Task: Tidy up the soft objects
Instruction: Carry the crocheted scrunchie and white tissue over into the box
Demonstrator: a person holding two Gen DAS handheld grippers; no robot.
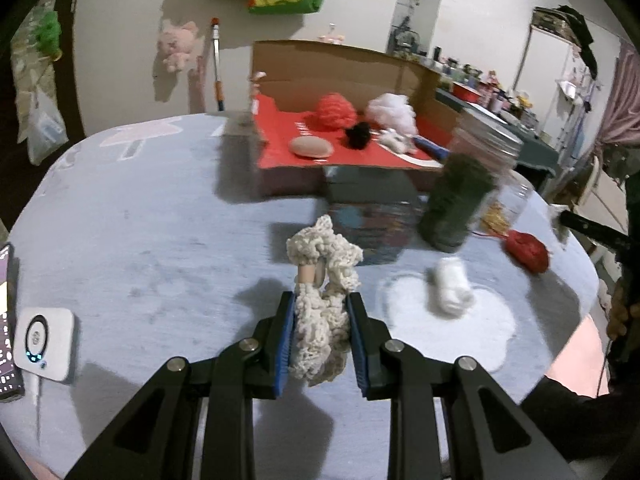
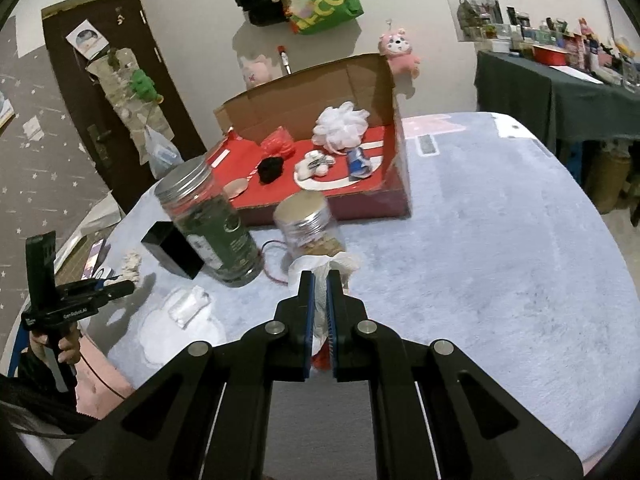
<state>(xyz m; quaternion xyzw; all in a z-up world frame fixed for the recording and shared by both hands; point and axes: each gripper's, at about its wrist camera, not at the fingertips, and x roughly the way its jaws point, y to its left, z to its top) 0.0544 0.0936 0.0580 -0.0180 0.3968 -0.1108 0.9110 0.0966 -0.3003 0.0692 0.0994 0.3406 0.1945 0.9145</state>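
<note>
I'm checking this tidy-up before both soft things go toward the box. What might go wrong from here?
1. The cream knitted piece hangs long past the left tongs; its loose end may drag or slip free.
2. The green jar and the smaller jar stand between the right tongs and the red-lined box; a low pass might topple them.
3. The white cloth is pinched thinly and may slide out.

You have a round table [image 2: 500, 248] with a pale blue-grey cover. On it stand an open cardboard box [image 2: 372, 200], two jars [image 2: 216, 236], a black block [image 2: 172, 248]; a white roll [image 1: 452, 288] lies near them.
</note>
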